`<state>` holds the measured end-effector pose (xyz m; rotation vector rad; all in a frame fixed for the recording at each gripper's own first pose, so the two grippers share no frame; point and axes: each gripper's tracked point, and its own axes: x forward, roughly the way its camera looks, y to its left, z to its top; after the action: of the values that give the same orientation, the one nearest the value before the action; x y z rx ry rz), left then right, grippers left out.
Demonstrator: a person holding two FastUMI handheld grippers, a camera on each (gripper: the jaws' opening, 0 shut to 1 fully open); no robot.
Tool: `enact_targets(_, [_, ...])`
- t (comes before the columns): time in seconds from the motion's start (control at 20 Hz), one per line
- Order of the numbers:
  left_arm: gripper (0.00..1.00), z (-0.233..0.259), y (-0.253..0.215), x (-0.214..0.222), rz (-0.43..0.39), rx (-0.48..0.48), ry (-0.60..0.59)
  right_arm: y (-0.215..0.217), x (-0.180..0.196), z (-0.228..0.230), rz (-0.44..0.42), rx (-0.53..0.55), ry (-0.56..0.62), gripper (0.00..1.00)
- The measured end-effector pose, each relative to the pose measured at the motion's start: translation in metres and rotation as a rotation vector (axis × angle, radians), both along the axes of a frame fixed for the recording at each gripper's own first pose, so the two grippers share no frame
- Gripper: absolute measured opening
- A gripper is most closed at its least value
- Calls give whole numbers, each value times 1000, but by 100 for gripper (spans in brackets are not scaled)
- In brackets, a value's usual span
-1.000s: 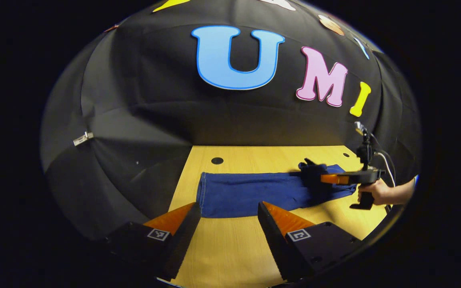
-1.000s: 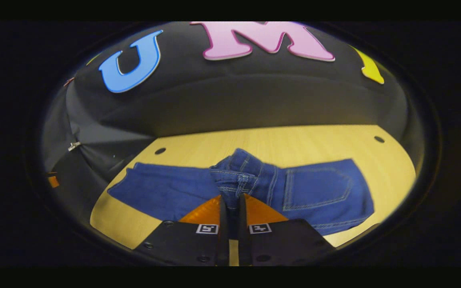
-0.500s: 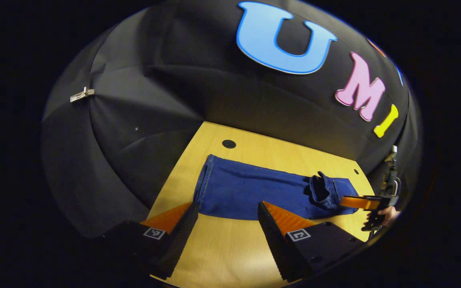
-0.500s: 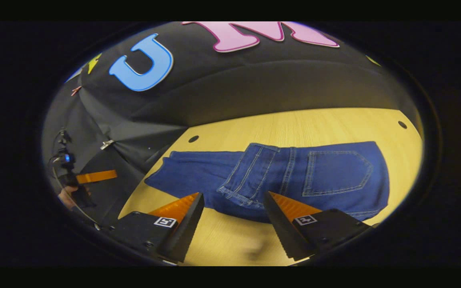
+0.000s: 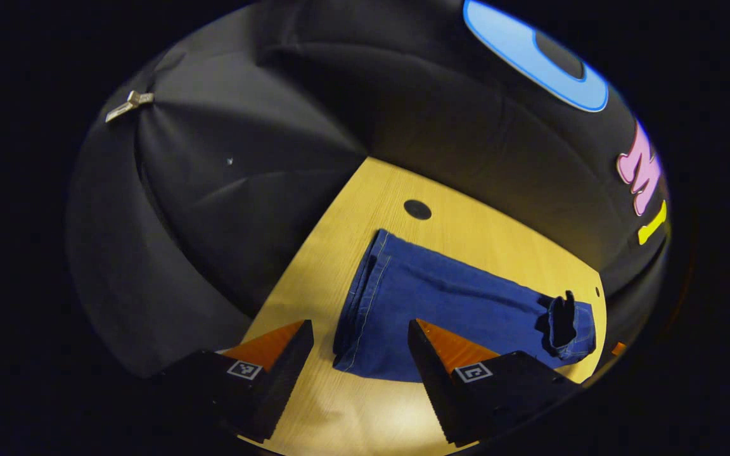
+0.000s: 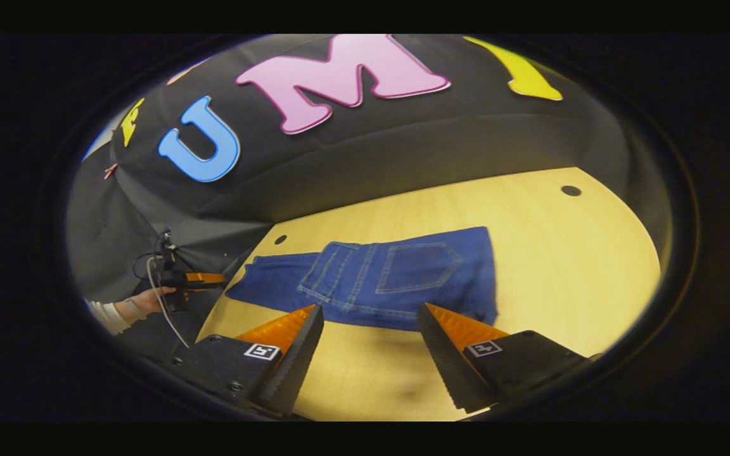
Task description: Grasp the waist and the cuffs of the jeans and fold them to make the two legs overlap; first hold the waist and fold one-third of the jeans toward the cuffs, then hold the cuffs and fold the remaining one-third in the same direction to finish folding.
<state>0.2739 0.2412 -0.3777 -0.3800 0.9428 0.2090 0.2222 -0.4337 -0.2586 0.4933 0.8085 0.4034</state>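
Left gripper view: the left gripper [image 5: 357, 354], jaws spread and empty, sits just before the cuff end of the blue denim jeans [image 5: 441, 304], whose length runs away rightward. The right gripper [image 6: 370, 345], likewise agape, fronts the folded waist.

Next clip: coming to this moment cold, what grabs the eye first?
The blue jeans lie flat across the middle of the wooden table, waist end folded over with a back pocket facing up. The right tool hangs open in front of them, and the left tool hangs open at the cuff end.
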Motion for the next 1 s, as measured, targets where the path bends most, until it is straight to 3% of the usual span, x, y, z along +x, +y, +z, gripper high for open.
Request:
enact_targets(0.2, [95, -38, -6, 7, -5, 12, 81, -78, -23, 0, -87, -85, 13, 91])
enact_targets(0.3, [95, -45, 0, 6, -15, 65, 114, -108, -34, -5, -135, -110, 34, 90])
enact_targets(0.35, [90, -48, 1, 9, -38, 87, 114, -119, -38, -8, -162, -119, 48, 91])
enact_targets(0.4, [94, -52, 2, 10, -63, 111, 139, -128, -41, -12, -187, -121, 63, 91])
enact_targets(0.55, [91, -49, -7, 12, -129, 156, 152, -131, -43, -12, -225, -99, 72, 90])
enact_targets(0.65, [67, -46, -14, 14, -130, 146, 132, -130, -44, -13, -216, -95, 74, 90])
enact_targets(0.85, [38, -48, -24, 20, -115, 82, 100, -121, -36, -8, -211, -69, 73, 90])
enact_targets(0.9, [17, -44, -26, 19, -116, 81, 102, -120, -34, -8, -213, -64, 72, 90])
enact_targets(1.0, [8, -41, -28, 23, -121, 96, 98, -119, -35, -6, -210, -58, 73, 91])
